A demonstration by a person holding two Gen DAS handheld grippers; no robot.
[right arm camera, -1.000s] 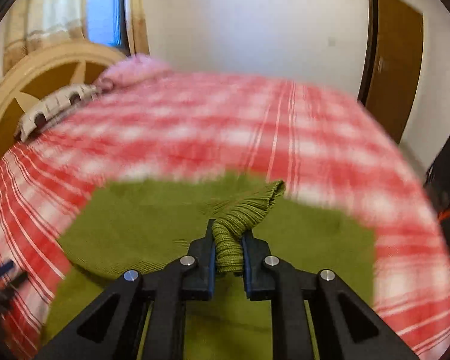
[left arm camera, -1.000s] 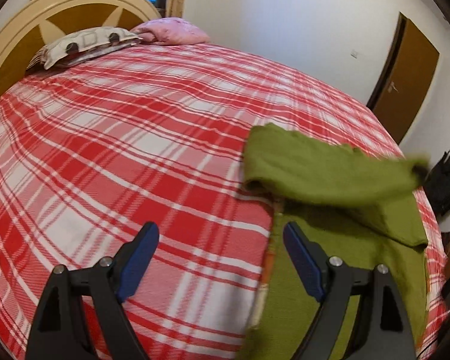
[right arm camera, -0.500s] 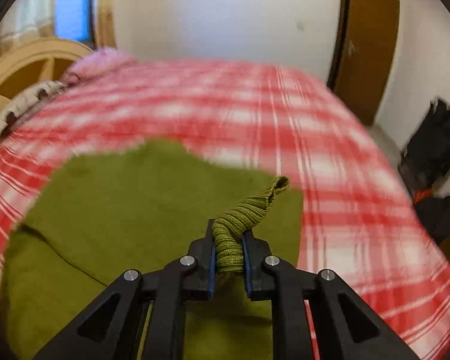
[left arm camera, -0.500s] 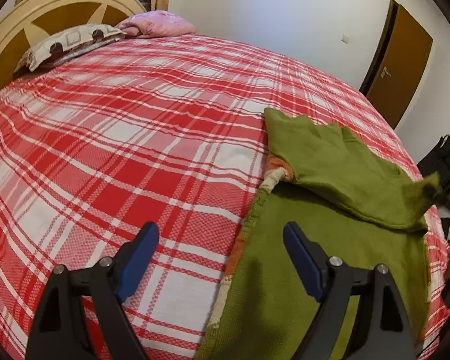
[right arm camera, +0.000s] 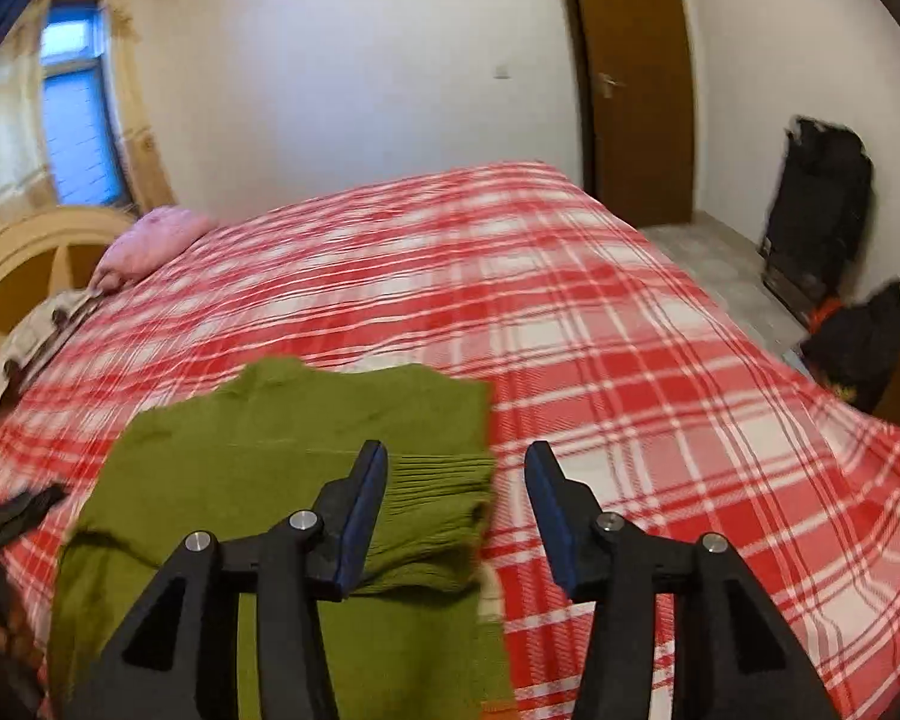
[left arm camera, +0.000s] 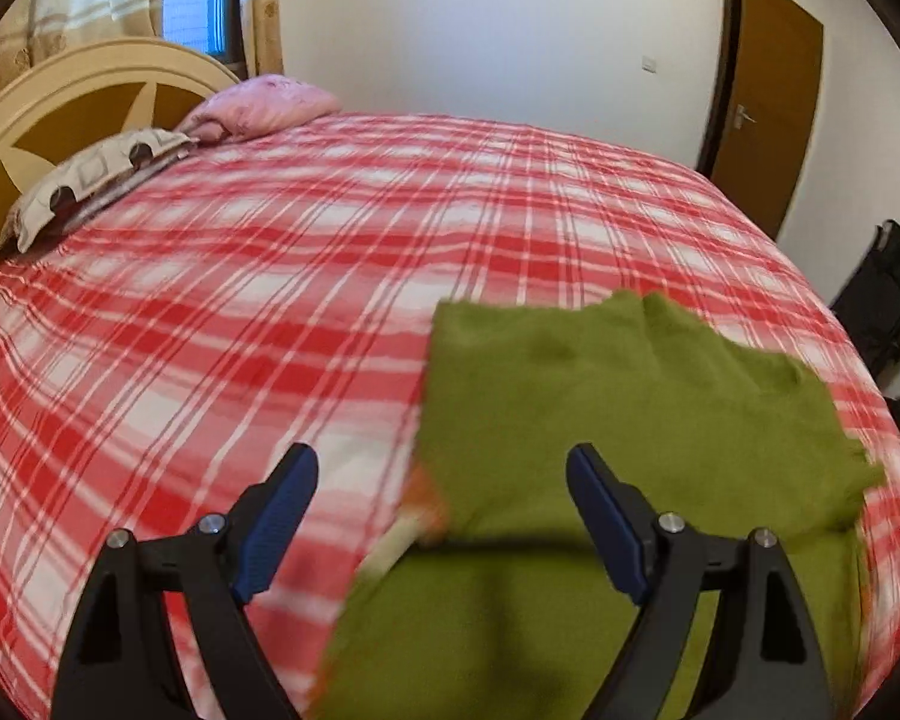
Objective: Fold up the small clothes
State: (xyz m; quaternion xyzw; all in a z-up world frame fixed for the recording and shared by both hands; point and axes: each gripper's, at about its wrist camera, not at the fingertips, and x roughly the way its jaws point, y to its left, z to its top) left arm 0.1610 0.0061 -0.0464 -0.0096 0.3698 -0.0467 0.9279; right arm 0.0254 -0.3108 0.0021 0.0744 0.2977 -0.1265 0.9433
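Right wrist view looks across a bed spread with a red-and-white plaid cover [right arm camera: 600, 324], a cream arched headboard [right arm camera: 24, 246] and pink pillow [right arm camera: 150, 237] at its far left, a brown door [right arm camera: 636, 84] in the white wall and dark bags [right arm camera: 822, 210] on the floor; no writing is legible. The olive-green knitted sweater [right arm camera: 282, 438] lies on the cover, its ribbed cuff [right arm camera: 438, 516] dropped onto the folded body, no longer pinched as a second ago. The right gripper [right arm camera: 456, 510] has just been opening and its jaws now stand apart with the cuff's edge loose between them, while the left gripper [left arm camera: 444, 516] hovers spread wide over the sweater's left edge, gripping nothing.
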